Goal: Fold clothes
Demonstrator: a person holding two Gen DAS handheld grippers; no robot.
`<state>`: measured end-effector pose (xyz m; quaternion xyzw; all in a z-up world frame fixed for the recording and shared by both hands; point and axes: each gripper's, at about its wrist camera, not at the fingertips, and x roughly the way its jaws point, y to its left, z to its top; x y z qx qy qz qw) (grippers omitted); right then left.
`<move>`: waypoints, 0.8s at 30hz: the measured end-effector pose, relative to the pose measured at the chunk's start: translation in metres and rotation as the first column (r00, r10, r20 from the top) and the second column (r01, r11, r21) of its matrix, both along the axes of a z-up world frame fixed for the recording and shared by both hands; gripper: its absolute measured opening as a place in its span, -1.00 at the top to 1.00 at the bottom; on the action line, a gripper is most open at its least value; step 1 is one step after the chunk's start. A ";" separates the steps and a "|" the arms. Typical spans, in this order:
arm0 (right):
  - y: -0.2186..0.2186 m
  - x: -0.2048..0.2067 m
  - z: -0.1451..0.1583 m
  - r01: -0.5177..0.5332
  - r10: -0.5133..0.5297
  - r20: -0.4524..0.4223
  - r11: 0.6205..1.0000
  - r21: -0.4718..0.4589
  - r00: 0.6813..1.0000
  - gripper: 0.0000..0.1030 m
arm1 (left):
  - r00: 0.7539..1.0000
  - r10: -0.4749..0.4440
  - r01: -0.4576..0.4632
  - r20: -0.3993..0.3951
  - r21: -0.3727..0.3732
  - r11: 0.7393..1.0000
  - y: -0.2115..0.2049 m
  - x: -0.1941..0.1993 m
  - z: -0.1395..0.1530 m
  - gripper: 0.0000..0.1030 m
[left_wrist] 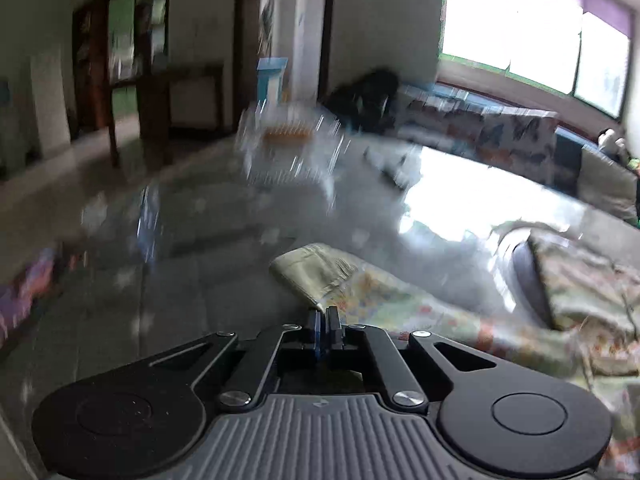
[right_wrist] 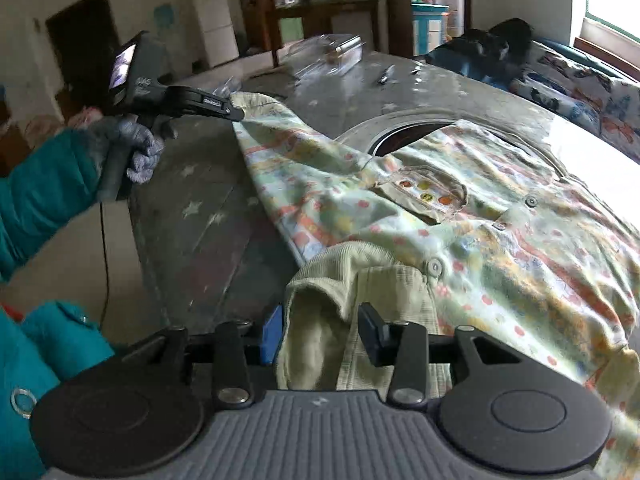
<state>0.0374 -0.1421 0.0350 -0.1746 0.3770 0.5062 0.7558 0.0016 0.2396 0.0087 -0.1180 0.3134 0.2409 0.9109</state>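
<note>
A pale green child's shirt [right_wrist: 500, 240] with an orange and pink print, buttons and a chest pocket lies spread on the dark star-patterned table [right_wrist: 208, 216]. One sleeve stretches to the far left, where my left gripper [right_wrist: 239, 115] is shut on its ribbed cuff [right_wrist: 256, 102]. In the left wrist view the left gripper [left_wrist: 326, 318] has its jaws together at the edge of that cuff [left_wrist: 312, 272]. My right gripper [right_wrist: 322, 334] is partly open, with the other ribbed green cuff [right_wrist: 360, 272] lying loosely between its fingers.
A clear plastic container [right_wrist: 332, 54] stands at the table's far end. A round recessed ring [right_wrist: 400, 132] in the tabletop is partly under the shirt. A butterfly-print sofa [right_wrist: 580, 96] runs along the right. The table's left edge [right_wrist: 136, 216] drops to the floor beside a teal sleeve [right_wrist: 40, 200].
</note>
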 end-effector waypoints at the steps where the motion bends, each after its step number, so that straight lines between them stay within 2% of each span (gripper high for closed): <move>1: 0.000 0.001 0.003 -0.002 0.002 0.011 1.000 0.007 1.000 0.20 | 1.000 0.010 -0.010 -0.012 0.005 1.000 0.002 -0.002 -0.002 0.86; 4: -0.001 0.008 0.018 0.015 -0.018 0.050 0.998 0.065 0.999 0.10 | 0.999 0.042 -0.042 -0.030 0.029 0.999 0.005 -0.010 -0.005 0.74; 6: 0.004 0.016 0.025 0.032 -0.039 0.081 0.995 0.095 0.996 -0.15 | 0.996 0.080 -0.079 -0.027 0.050 0.996 0.009 -0.013 -0.003 0.75; 9: 0.020 0.031 0.020 0.053 -0.063 0.085 0.992 0.117 0.994 -0.22 | 0.993 0.117 -0.117 -0.014 0.044 0.992 0.017 -0.015 0.002 0.72; 10: 0.026 0.037 0.015 0.069 -0.078 0.074 0.991 0.118 0.994 -0.23 | 0.993 0.122 -0.121 -0.010 0.045 0.992 0.018 -0.015 0.004 0.65; 11: 0.031 0.042 0.009 0.081 -0.089 0.063 0.990 0.115 0.994 -0.24 | 0.993 0.122 -0.121 -0.005 0.045 0.992 0.018 -0.015 0.006 0.42; 13: 0.040 0.049 -0.004 0.107 -0.112 0.037 0.989 0.106 0.993 -0.28 | 0.996 0.089 -0.088 0.000 0.036 0.995 0.013 -0.010 0.010 0.15; 15: 0.045 0.051 -0.015 0.111 -0.112 0.007 0.989 0.098 0.994 -0.34 | 0.999 0.032 -0.032 -0.004 0.030 0.999 0.003 -0.002 0.011 0.13; 17: 0.050 0.049 -0.027 0.111 -0.111 0.003 0.991 0.077 0.994 -0.42 | 1.000 -0.020 0.020 -0.012 0.022 1.000 -0.006 0.010 0.010 -0.06; 21: 0.054 0.036 -0.040 0.070 -0.071 0.013 0.997 0.029 0.997 -0.52 | 0.993 -0.106 0.108 -0.041 0.043 0.993 -0.022 0.037 0.001 -0.06; 24: 0.052 0.021 -0.040 0.013 -0.011 0.075 1.000 -0.025 0.997 -0.54 | 0.990 -0.107 0.116 -0.094 0.096 0.989 -0.023 0.054 -0.010 -0.06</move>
